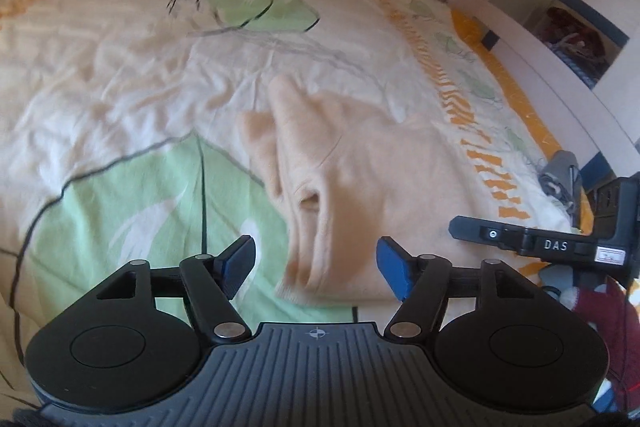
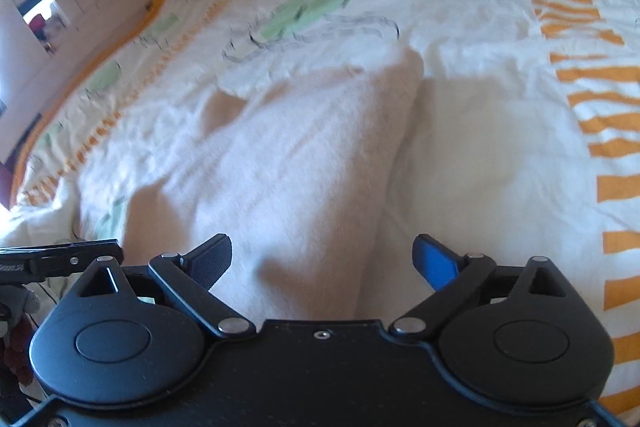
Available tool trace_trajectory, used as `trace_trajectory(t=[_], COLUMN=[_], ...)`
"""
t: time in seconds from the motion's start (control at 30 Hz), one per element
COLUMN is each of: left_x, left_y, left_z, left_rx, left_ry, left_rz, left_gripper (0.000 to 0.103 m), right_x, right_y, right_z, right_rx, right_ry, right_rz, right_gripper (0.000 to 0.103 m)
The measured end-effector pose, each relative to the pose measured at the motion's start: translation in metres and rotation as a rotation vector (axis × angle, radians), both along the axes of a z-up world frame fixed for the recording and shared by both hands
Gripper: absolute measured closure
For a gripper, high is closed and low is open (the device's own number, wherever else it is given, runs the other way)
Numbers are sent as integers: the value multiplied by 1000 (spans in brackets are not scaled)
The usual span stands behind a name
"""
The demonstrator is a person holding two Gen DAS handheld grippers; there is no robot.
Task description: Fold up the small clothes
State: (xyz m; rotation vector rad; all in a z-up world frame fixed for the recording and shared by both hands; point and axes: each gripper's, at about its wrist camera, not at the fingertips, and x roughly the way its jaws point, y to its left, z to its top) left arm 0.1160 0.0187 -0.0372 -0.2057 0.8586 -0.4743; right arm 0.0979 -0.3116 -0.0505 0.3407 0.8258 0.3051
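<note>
Pointing down at a slant toward a bed, the left gripper (image 1: 316,263) hangs above a small cream sweater (image 1: 352,179). Its two blue-padded fingers (image 1: 394,267) are spread apart with nothing pinched between them; the sweater's ribbed hem lies on the bed below the gap. The sweater sits partly folded, one sleeve laid across the body, on a white bedspread (image 1: 120,75) printed with green leaves and orange stripes. At the right edge of the left view, the right gripper shows side-on, level with the left.

In the right view, the right gripper (image 2: 322,259) also tilts downward over the sweater (image 2: 288,163). Its fingers (image 2: 436,261) are spread wide and grip nothing. The cloth lies just below and ahead of them, on the bedspread (image 2: 500,131).
</note>
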Motion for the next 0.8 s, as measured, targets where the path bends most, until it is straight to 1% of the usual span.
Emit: trace_trajectory(t=[0.03,0.1,0.17,0.33,0.4,0.47,0.5,0.53,0.6,0.7,0.8], left_x=[0,6,21,59,67,70,69,64,59,58,58], left_y=[-5,-15,-23,-31,-31,-27,-23,-15,-6,-6,-8], left_z=[8,18,17,-3,-17,-39,-47,-52,-53,-51,-52], left_rx=[12,34,61,113,179,234,236,211,191,206,216], left_ry=[-38,-94,-115,-90,-47,29,46,42,37,30,25], left_rz=[-2,11,41,141,162,157,162,174,188,173,172], left_gripper=[32,27,26,26,26,26,24,21,21,19,17], right_x=[-2,-2,0,1,0,0,0,0,1,8,28], right_y=[-1,-1,0,2,1,0,-1,-1,-1,-1,-4], right_z=[3,7,9,4,3,2,2,2,3,10,18], right_rx=[5,5,-13,-37,-42,-39,-38,-38,-34,-33,-67], right_ry=[-30,-63,-76,-74,-72,-70,-69,-68,-72,-97,-116], right_rz=[-11,-28,-39,-31,-34,-42,-46,-49,-52,-73,-133], right_gripper=[1,0,0,0,0,0,0,0,0,0,0])
